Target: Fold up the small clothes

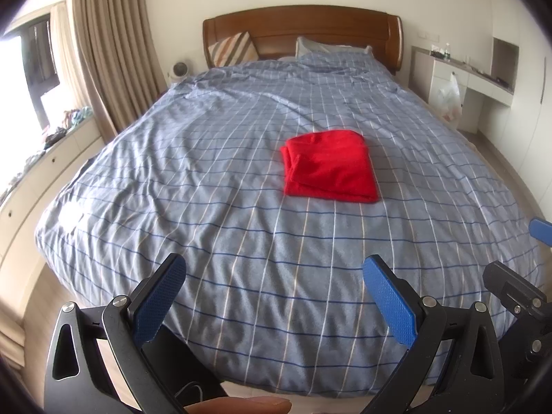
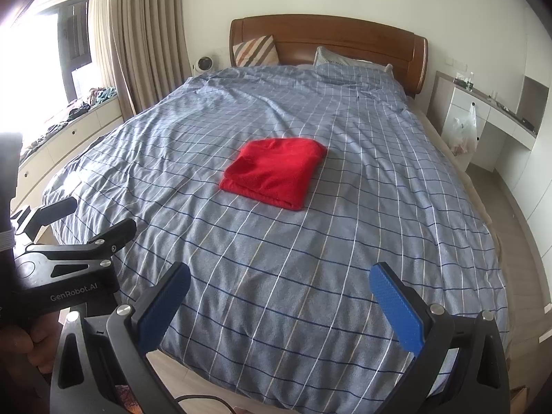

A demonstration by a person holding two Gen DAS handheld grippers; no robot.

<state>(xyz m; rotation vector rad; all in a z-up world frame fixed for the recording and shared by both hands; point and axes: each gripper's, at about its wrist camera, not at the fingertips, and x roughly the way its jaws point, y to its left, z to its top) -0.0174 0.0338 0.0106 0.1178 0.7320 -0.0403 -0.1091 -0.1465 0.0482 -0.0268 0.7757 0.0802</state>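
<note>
A red garment [image 1: 329, 167] lies folded into a neat rectangle in the middle of the bed; it also shows in the right wrist view [image 2: 274, 172]. My left gripper [image 1: 274, 272] is open and empty, held back over the foot of the bed, well short of the garment. My right gripper [image 2: 279, 277] is open and empty too, at the foot of the bed. The left gripper's body [image 2: 65, 265] shows at the left of the right wrist view. Part of the right gripper [image 1: 517, 293] shows at the right edge of the left wrist view.
The bed has a blue checked cover [image 1: 241, 172] and a wooden headboard [image 1: 303, 31] with pillows [image 1: 234, 50]. A curtain [image 1: 114, 45] and a low cabinet with clutter [image 1: 51, 151] stand on the left. A white desk [image 1: 476, 76] with a plastic bag [image 1: 448, 98] stands on the right.
</note>
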